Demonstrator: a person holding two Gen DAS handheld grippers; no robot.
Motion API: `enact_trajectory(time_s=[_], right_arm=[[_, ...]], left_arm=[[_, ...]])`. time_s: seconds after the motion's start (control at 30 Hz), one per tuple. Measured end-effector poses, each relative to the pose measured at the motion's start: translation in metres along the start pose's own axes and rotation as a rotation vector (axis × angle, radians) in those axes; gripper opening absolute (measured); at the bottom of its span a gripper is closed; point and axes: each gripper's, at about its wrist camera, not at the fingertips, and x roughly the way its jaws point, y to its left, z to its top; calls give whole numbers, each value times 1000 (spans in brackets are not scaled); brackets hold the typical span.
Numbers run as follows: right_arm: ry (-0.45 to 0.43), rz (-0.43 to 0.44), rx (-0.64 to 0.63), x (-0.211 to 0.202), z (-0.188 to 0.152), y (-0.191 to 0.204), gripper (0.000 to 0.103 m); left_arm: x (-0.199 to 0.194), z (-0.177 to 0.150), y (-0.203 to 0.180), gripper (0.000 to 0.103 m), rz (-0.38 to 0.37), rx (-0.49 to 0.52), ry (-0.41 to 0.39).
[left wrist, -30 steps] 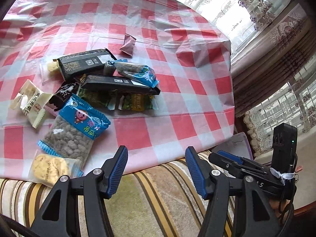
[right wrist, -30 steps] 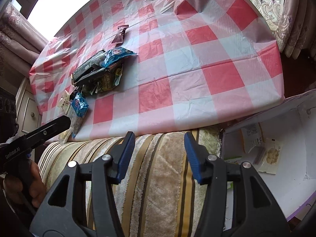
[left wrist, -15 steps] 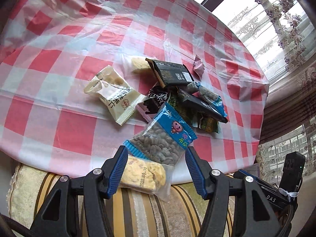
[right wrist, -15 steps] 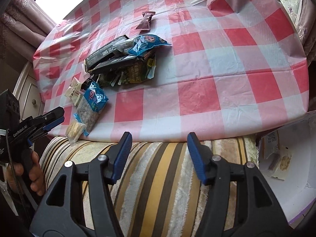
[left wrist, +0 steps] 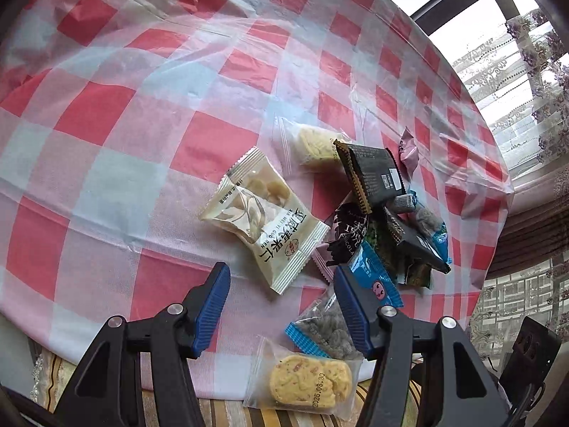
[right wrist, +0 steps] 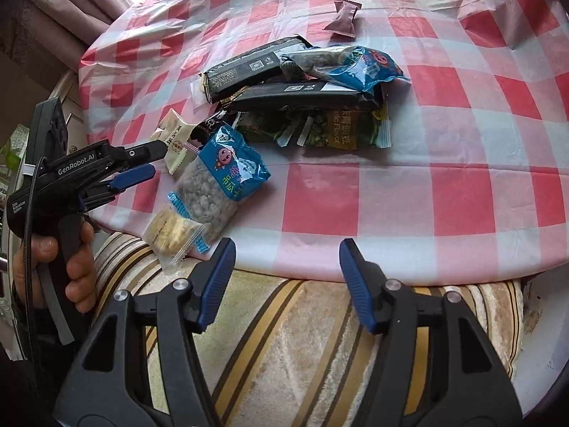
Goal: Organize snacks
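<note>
A pile of snacks lies on the red-checked tablecloth (left wrist: 142, 106). Nearest the edge are a clear cookie packet (left wrist: 306, 380), a blue seed packet (left wrist: 377, 284) and a white nut packet (left wrist: 263, 220). Black bars (right wrist: 249, 69), green packets (right wrist: 327, 130) and a second blue packet (right wrist: 355, 64) are heaped behind, with a maroon candy (right wrist: 343, 17) apart. My left gripper (left wrist: 281, 277) hovers open over the white packet's near corner, its right finger above the seed packet. My right gripper (right wrist: 287, 249) hangs over the table's front edge, jaws opening, nothing between them.
A striped cushion (right wrist: 302, 338) runs under the table's near edge. The left gripper (right wrist: 154, 159) shows in the right wrist view, held by a hand (right wrist: 74, 267). A window with lace curtains (left wrist: 515, 53) is behind the table. Bare cloth lies right of the pile.
The left gripper has swung left and come down over the near packets. The right gripper has moved left toward the pile, the white box has left its view, and its jaws stand wider.
</note>
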Motion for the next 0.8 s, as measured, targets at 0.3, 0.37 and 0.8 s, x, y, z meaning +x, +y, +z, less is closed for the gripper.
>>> enact_trajectory(time_s=[0.3,0.37,0.8], right_arm=[[47,31,2,25,17,28,69],[45,33,16,29,22,33,71],[71,-20,127,69,49,69,84]], left_arm=[[20,16,-11,61,28,62,1],[22,21,-13,61,35,80,-6],[27,32,-13,37,74,159,-58]])
